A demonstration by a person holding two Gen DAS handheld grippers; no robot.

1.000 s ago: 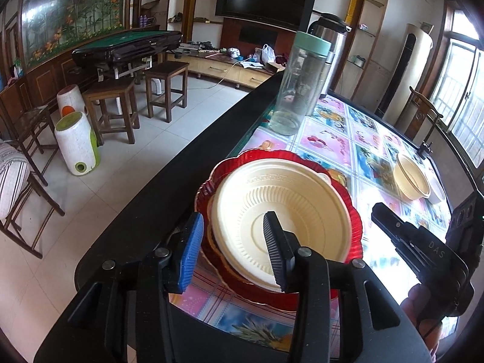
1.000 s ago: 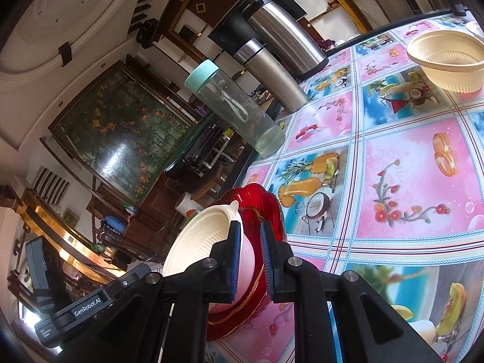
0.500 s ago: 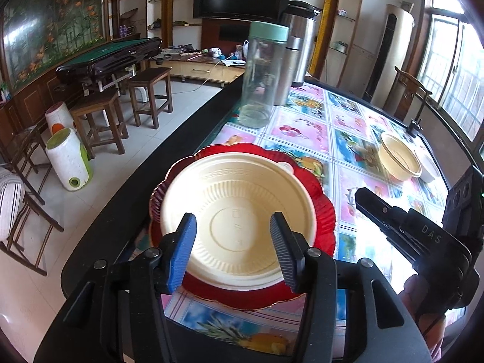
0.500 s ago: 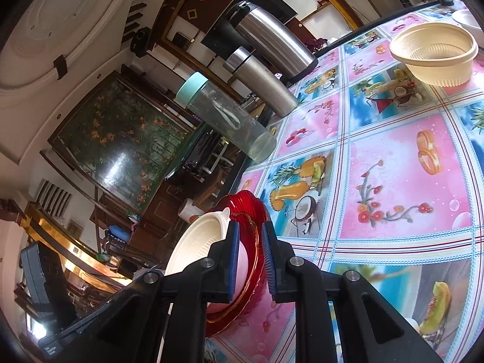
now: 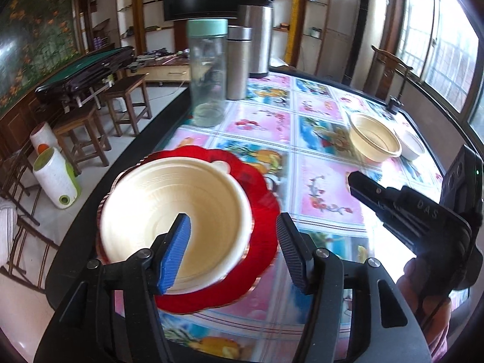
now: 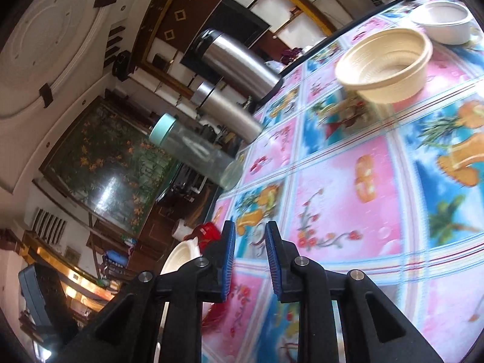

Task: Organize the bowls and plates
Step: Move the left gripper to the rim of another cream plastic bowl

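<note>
left gripper (image 5: 233, 242): jaws wide apart, holding nothing; wider than half a second ago. the blue pad sits over the cream plate, the other finger beyond the red rim.
right gripper (image 6: 249, 261): jaws parted by a narrow gap, nothing between them. a second ago it was pinched on the cream plate's rim; now it has let go and swung out over the tablecloth (image 6: 348, 211).
cream plate (image 5: 175, 220): lies inside the red plate (image 5: 257, 187) near the table's left edge, tilted slightly toward the camera and blurred, so i judge it is only just settling.
red plate: flat on the cloth, its scalloped rim showing right of and below the cream one.
bowls: a cream bowl (image 5: 373, 140) and a smaller white bowl (image 5: 410, 148) stand just beside each other at the far right, well apart from the plates.
change: the right gripper's hold on the plate is released, both grippers free.
meaning: plates look stacked; the two bowls are not yet nested, likely the next step.
clutter: a glass bottle (image 5: 208, 72) and two steel flasks (image 5: 255, 33) stand at the far end, clear of the path.
</note>
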